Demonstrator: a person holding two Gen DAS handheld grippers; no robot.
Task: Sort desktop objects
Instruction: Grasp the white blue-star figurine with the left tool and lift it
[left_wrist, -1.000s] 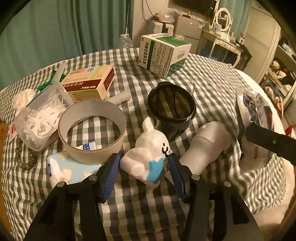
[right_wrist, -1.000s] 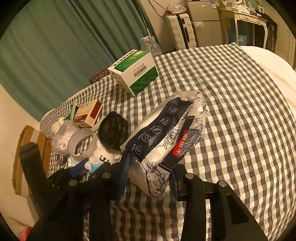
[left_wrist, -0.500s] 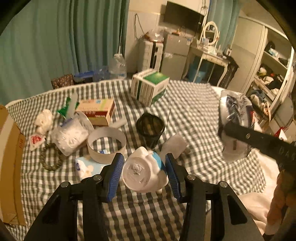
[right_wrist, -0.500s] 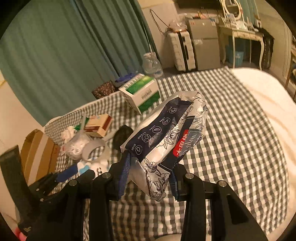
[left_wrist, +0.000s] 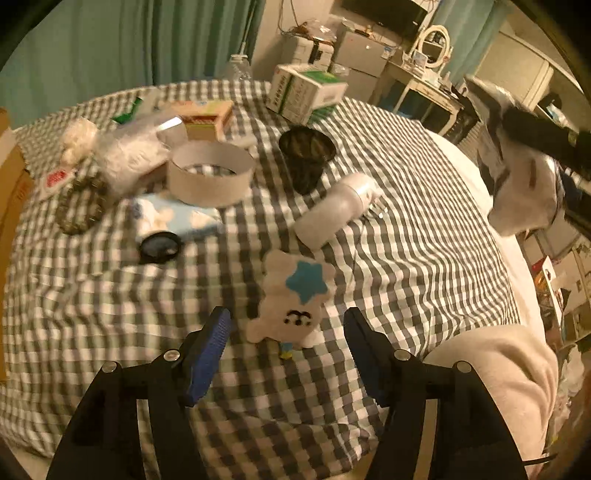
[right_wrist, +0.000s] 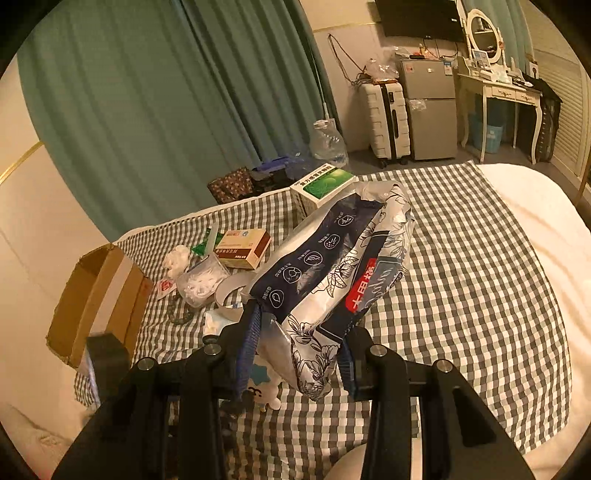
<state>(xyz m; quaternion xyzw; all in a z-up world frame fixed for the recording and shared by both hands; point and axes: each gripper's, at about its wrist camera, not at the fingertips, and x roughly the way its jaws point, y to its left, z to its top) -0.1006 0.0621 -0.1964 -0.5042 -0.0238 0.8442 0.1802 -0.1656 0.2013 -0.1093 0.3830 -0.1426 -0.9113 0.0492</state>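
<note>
A white plush toy (left_wrist: 291, 302) with a blue star lies face up on the checked cloth (left_wrist: 424, 258). It sits just ahead of my left gripper (left_wrist: 288, 332), whose jaws are opening; the blue pads (left_wrist: 212, 339) stand clear of it on both sides. My right gripper (right_wrist: 299, 332) is shut on a dark blue and white patterned bag (right_wrist: 332, 266) and holds it in the air above the cloth. In the left wrist view that bag (left_wrist: 521, 192) hangs at the upper right. The toy (right_wrist: 262, 391) shows under the right gripper's fingers.
A tape ring (left_wrist: 210, 173), black cup (left_wrist: 306, 155), white bottle (left_wrist: 332, 210), tissue pack (left_wrist: 173, 218) and black lid (left_wrist: 159, 246) lie beyond the toy. Two medicine boxes (left_wrist: 306, 92) (left_wrist: 207, 114) stand farther back. An open cardboard box (right_wrist: 99, 295) sits at the left edge. A sleeve (left_wrist: 498, 369) is at lower right.
The left gripper lifted the toy off the cloth, then let it go; it now lies on the cloth nearer the edge, between wider jaws. The right gripper rose with the bag.
</note>
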